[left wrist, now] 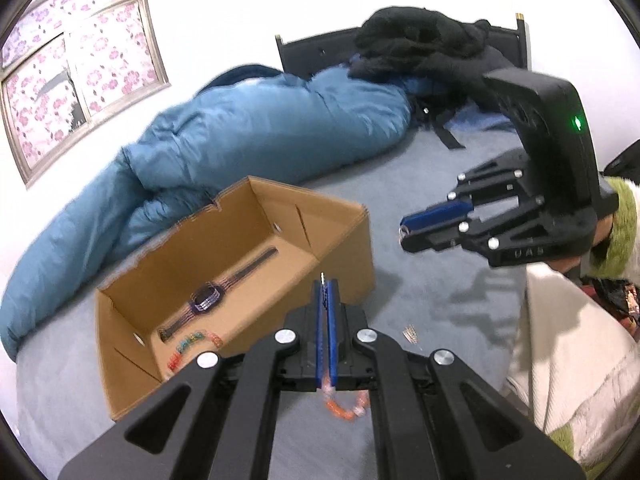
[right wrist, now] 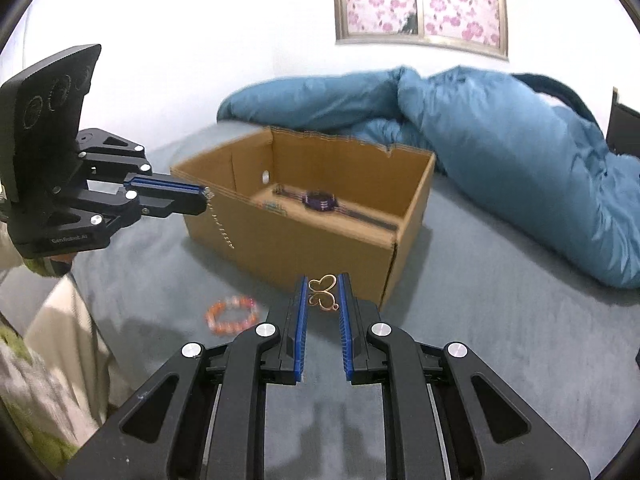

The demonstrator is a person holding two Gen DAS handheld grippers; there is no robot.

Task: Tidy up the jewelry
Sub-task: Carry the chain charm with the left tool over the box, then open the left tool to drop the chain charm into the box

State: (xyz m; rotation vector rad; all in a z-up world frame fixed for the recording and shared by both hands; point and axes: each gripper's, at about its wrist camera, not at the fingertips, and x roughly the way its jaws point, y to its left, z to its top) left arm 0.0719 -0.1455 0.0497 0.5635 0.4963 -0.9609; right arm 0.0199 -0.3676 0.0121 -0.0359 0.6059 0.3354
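An open cardboard box point(left wrist: 344, 256) point(right wrist: 300, 248) stands on the grey bed. A purple-faced watch point(left wrist: 206, 300) point(right wrist: 320, 200) and a multicoloured bead bracelet point(left wrist: 192, 346) point(right wrist: 274, 206) lie inside it. My left gripper point(left wrist: 326, 282) point(right wrist: 204, 196) is shut on a thin chain point(right wrist: 220, 224), which dangles from its tip in front of the box's near-left corner. My right gripper point(right wrist: 323, 277) point(left wrist: 404, 232) is shut on a gold butterfly pendant point(right wrist: 323, 294), level with the box's near wall. An orange bead bracelet point(right wrist: 232, 316) point(left wrist: 344, 404) lies on the sheet in front of the box.
A rumpled blue duvet point(left wrist: 240, 128) point(right wrist: 500, 160) lies behind and beside the box. Black clothes point(left wrist: 420, 40) are heaped at the dark headboard. A few small gold bits point(left wrist: 410, 334) lie on the sheet. A person's cream garment point(left wrist: 568, 360) is at the near edge.
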